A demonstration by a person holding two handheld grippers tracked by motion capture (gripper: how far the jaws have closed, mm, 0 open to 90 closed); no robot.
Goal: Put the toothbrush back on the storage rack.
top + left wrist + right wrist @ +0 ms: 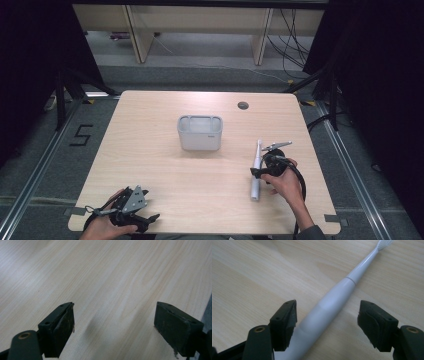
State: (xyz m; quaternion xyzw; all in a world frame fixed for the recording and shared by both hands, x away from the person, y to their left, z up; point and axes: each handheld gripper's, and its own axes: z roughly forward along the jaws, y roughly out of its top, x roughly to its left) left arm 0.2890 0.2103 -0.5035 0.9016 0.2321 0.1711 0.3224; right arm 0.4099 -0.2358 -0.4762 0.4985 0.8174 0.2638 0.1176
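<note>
Seen from above on the pale wooden worktop [165, 150]: a white electric toothbrush [256, 170] lying flat at about 4 o'clock from the centre, brush head toward 12 o'clock, handle end toward 6 o'clock. Right tongs [260, 172] set over its handle from the 3 o'clock side, held by the right hand [285, 182]. In the right gripper view, right tongs [327, 322] standing wide apart with the toothbrush [332, 302] on the wood between the 2 pads, running from 6 o'clock up to the bristles at 1 o'clock; handle close by the left-hand pad, contact hard to tell, clear gap to the other; nothing clamped.

Grey open-topped bin [200, 132] upright near the worktop's middle, at about 10 o'clock from the toothbrush and well apart from it.

Left tongs [142, 217] resting at the 7 o'clock edge in the left hand [102, 227]. In the left gripper view, left tongs [113, 325] spread wide over bare wood, gripping nothing.
</note>
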